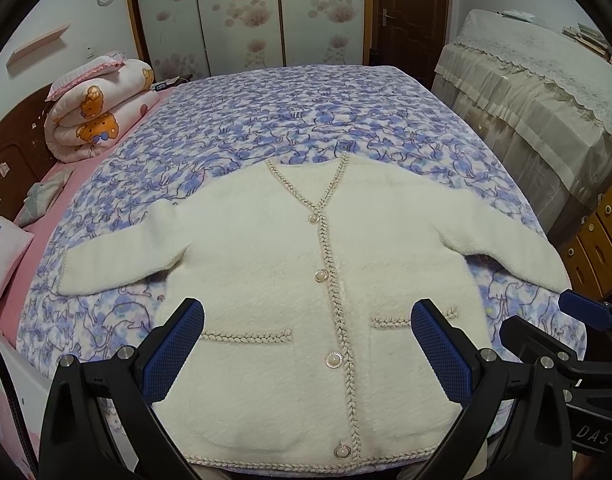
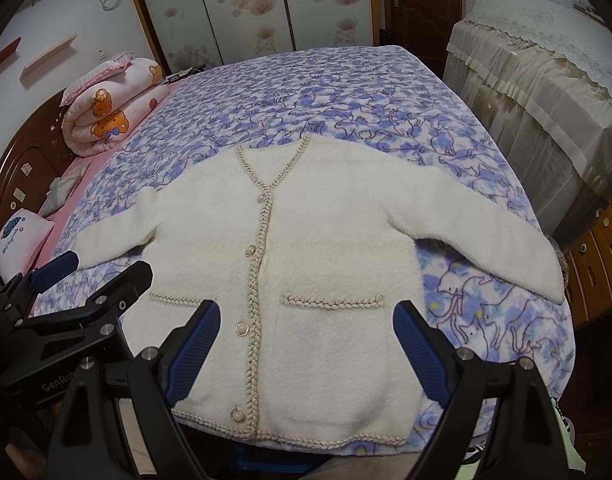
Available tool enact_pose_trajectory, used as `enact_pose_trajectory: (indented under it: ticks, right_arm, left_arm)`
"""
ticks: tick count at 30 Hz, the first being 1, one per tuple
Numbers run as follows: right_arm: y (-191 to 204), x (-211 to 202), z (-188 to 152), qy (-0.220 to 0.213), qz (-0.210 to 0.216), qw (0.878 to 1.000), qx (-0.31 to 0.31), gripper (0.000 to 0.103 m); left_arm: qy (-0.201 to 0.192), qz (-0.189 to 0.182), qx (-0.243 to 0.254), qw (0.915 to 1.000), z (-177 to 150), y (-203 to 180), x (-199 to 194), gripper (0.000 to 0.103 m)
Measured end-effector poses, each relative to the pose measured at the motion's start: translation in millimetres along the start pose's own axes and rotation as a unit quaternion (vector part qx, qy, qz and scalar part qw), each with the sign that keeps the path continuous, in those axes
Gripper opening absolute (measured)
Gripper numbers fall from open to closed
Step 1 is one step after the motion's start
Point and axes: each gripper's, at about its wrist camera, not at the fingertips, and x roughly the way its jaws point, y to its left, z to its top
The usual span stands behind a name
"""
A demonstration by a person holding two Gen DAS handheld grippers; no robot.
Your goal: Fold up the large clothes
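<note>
A cream fluffy cardigan [image 1: 289,280] lies flat and buttoned on the bed, front up, both sleeves spread out to the sides. It has braided trim, pearl buttons and two pockets. It also shows in the right wrist view [image 2: 330,264]. My left gripper [image 1: 306,320] is open and empty, held above the cardigan's lower half. My right gripper [image 2: 306,320] is open and empty above the right pocket and hem. The right gripper's blue tips show at the right edge of the left wrist view [image 1: 582,312]. The left gripper shows at the left of the right wrist view [image 2: 65,300].
The bed carries a purple cat-print blanket [image 1: 265,120]. A rolled pink bear quilt [image 1: 93,116] and pillows [image 1: 1,256] lie at the left by the headboard. A lace-covered piece of furniture [image 1: 538,92] and wooden drawers [image 1: 598,248] stand to the right. A wardrobe [image 1: 245,12] is behind.
</note>
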Motion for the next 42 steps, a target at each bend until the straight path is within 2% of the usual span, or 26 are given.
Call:
enact_pose_trajectory:
  ticks: [7,12,17,22,25,30,34,38,42]
  right_arm:
    - [-2,0,0,-0.001,0.001,1.000,0.001,0.089]
    - [-2,-1,1,-0.001,0.001,1.000,0.000,0.089]
    - [-4,-8,4,-0.014,0.003,1.000,0.002,0.089]
    - [-21,-16,18,-0.037,-0.002,0.999,0.006,0.089]
    - [-33,-22,24,-0.053,-0.010,0.998,0.009,0.089]
    - [-58,-32,32,-0.079,-0.025,0.996,0.019,0.089]
    - [-84,-37,36,-0.100,-0.038,0.994,0.035,0.089]
    - [-115,-37,39,-0.121,-0.050,0.990,0.058,0.089]
    - [-153,-31,38,-0.138,-0.091,0.982,0.091,0.089]
  left_arm:
    - [-0.005,-0.008,-0.005,0.9999,6,-5,1,0.103]
    - [-0.011,0.004,0.004,0.9999,9,-8,0,0.103]
    - [-0.011,-0.010,0.009,0.9998,15,-15,-2,0.102]
    - [-0.030,-0.012,0.044,0.9985,30,-32,-12,0.102]
    - [-0.044,0.004,0.095,0.9945,40,-49,-16,0.102]
    - [-0.052,-0.005,0.168,0.9845,56,-72,-19,0.102]
    - [-0.079,-0.002,0.217,0.9729,71,-94,-21,0.102]
    - [-0.126,-0.020,0.271,0.9542,81,-128,-23,0.102]
    - [-0.152,-0.067,0.308,0.9367,85,-172,-16,0.102]
